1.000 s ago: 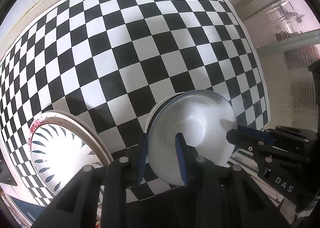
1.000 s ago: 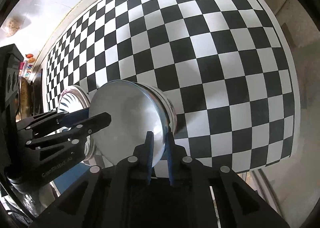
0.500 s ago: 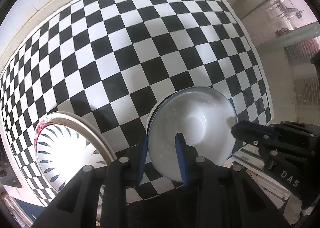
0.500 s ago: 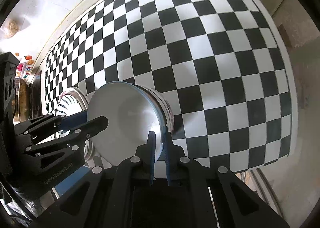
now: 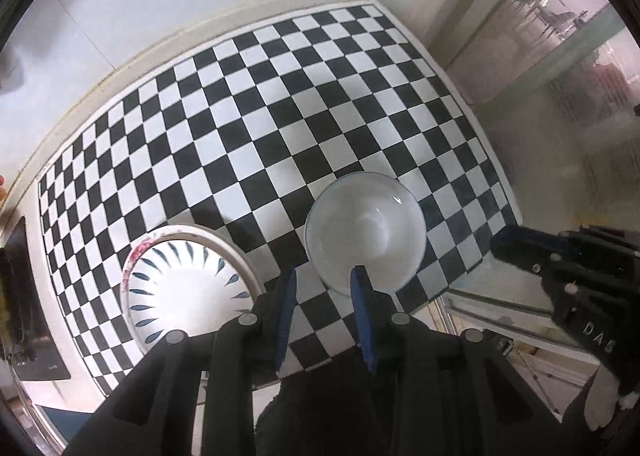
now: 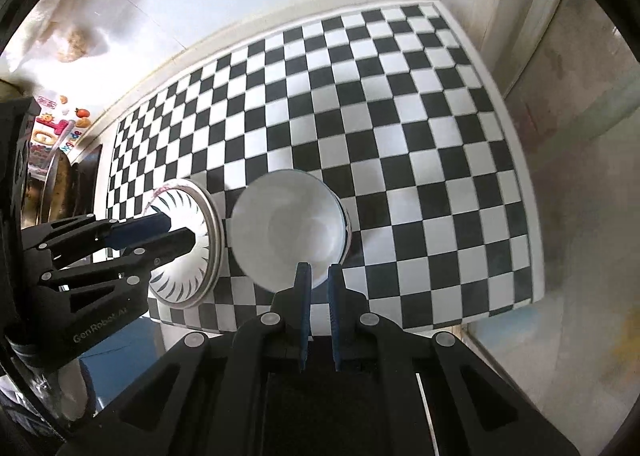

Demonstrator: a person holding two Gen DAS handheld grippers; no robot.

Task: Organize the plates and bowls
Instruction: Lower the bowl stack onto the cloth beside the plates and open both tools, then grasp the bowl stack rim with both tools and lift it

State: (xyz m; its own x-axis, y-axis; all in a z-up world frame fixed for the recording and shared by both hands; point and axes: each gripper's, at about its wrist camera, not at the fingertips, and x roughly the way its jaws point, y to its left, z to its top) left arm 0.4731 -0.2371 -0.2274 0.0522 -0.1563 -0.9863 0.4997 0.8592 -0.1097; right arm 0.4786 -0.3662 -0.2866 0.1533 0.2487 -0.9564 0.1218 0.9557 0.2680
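A plain white bowl (image 5: 366, 232) (image 6: 288, 232) rests on the checkered tablecloth (image 5: 240, 116) near the table's front edge. A second rim shows under its right side. Left of it stands a wider bowl with a blue leaf pattern (image 5: 188, 288) (image 6: 180, 280). My left gripper (image 5: 324, 276) (image 6: 182, 228) hangs above the white bowl's near-left rim, shut down to a narrow gap, with nothing gripped. My right gripper (image 6: 318, 268) (image 5: 500, 244) is shut too and holds nothing. It hovers over the bowl's near rim, and in the left wrist view it is clear of the bowl's right side.
A pale wall runs behind the table. A glass door (image 5: 560, 56) stands to the right. A dark appliance (image 5: 24, 296) sits at the left, with small magnets (image 6: 48, 128) on a surface beyond. The table's front edge (image 5: 360, 348) lies just below the fingertips.
Both grippers have risen off the white bowl. Its rim sat between each pair of fingers before and now lies at their tips. The bowl stays on the table and looks smaller.
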